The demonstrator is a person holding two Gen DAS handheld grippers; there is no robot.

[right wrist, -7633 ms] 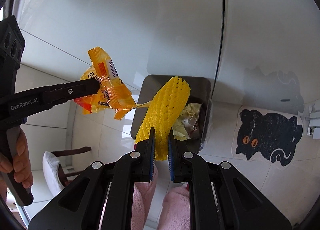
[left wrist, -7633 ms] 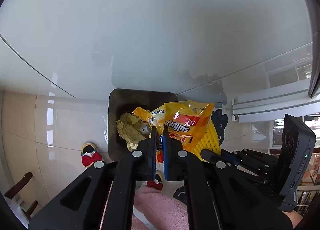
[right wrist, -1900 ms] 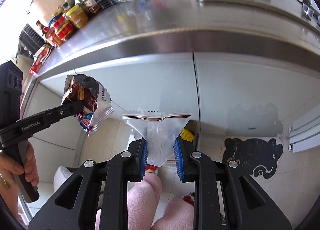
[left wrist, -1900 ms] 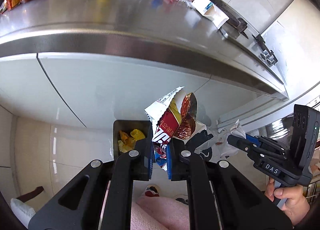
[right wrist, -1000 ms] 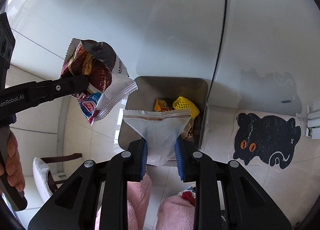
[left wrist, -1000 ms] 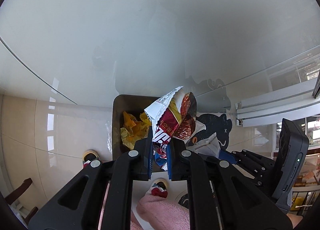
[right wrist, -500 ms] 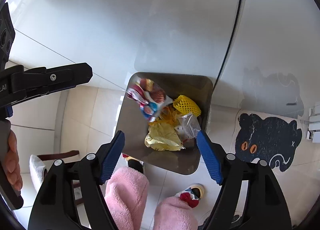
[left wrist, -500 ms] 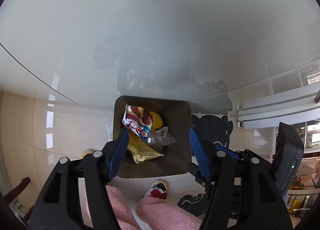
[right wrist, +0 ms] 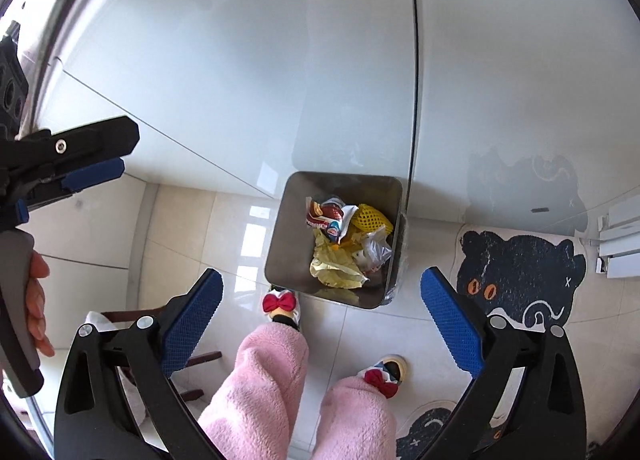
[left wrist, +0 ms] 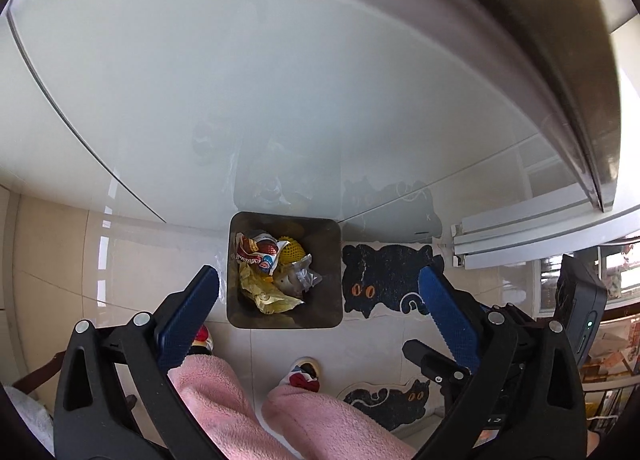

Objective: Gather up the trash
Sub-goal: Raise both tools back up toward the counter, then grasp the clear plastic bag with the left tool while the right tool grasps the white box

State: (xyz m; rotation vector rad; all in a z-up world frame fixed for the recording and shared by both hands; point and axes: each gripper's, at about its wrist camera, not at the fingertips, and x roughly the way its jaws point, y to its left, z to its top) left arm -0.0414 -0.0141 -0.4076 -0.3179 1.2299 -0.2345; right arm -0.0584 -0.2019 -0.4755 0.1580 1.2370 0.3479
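Both hand-held grippers — left hand-held gripper (left wrist: 318,300) and right hand-held gripper (right wrist: 322,300) — hang released and empty above the trash bin (right wrist: 288,220), which stands on the tiled floor (right wrist: 192,220) against a white cabinet (left wrist: 280,80). Inside the trash bin lie a red snack wrapper (right wrist: 326,218), yellow foam net (right wrist: 370,216) and clear bag (right wrist: 376,250). Judged step: drop complete — the next move calls for fetching further trash elsewhere.

The bin (left wrist: 284,318) stands on the floor (left wrist: 132,260) against the cabinet (left wrist: 240,80). Wrappers (left wrist: 272,272) lie in the bin. A mat (left wrist: 386,284) lies right of the bin, and two feet (right wrist: 280,306) stand before it.
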